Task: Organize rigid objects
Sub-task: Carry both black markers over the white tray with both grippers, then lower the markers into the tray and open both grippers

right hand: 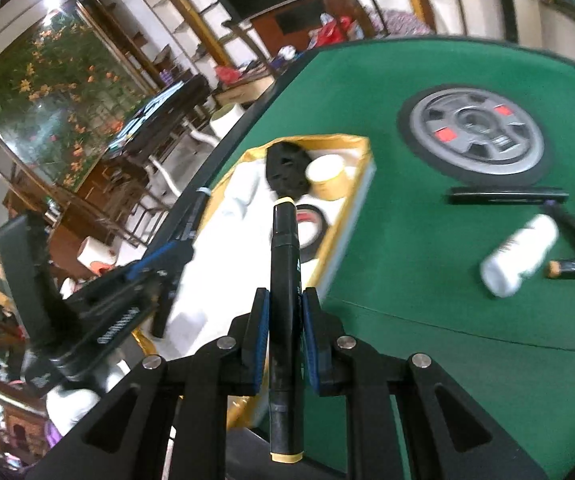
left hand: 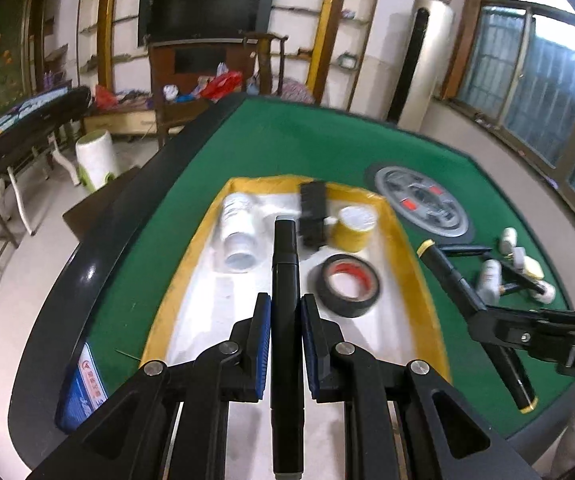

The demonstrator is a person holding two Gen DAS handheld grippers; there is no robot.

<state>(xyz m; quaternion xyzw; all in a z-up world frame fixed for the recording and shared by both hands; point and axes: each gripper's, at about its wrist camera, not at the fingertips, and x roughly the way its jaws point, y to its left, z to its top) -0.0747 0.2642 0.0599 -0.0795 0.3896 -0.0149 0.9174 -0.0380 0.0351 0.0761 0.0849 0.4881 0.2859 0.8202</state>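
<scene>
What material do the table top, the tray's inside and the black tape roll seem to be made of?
Table top: probably felt or a similar cloth, a matt green with no shine. Tray: the white inside looks smooth and faintly glossy, perhaps plastic or coated card; hard to tell. Black tape roll: likely vinyl tape, its side glossy, wound on a red core.

Daylight from the window (left hand: 527, 80) lights my left view evenly, with glare on the dark table rim (left hand: 87, 276) left of the tray (left hand: 191, 264). Both views bow hard toward black corners. In my right view, the white bottle (right hand: 519, 256) right of the tray smears with motion blur.
</scene>
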